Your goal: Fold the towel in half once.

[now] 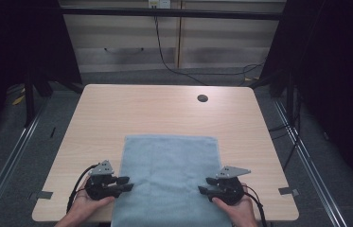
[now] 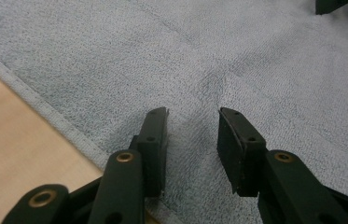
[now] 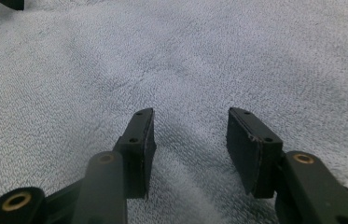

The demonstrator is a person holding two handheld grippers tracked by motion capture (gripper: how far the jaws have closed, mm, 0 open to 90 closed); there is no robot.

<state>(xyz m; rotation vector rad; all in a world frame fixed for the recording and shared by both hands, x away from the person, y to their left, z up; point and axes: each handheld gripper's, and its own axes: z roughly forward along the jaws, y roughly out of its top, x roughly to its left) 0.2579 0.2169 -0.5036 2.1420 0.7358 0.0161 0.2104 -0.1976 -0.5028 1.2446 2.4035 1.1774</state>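
Note:
A light blue towel [image 1: 169, 165] lies flat on the wooden table [image 1: 155, 109], reaching over its near edge. My left gripper [image 1: 126, 183] lies level at the towel's left side and points inward. In the left gripper view its jaws [image 2: 192, 112] stand apart over the towel [image 2: 255, 56], just inside the hemmed edge, with nothing between the pads. My right gripper [image 1: 205, 185] mirrors it at the towel's right side. Its jaws [image 3: 191, 112] are apart above bare towel [image 3: 209, 46]. Each gripper view catches the tip of the other gripper far off, the right one [image 2: 330, 4] and the left one [image 3: 10, 3].
A dark round cable hole [image 1: 202, 98] sits near the table's far right. Grey tape marks are stuck at the near left [image 1: 44, 194] and near right [image 1: 288, 191] corners. Behind the table are pale cabinets, floor cables and dark frame posts.

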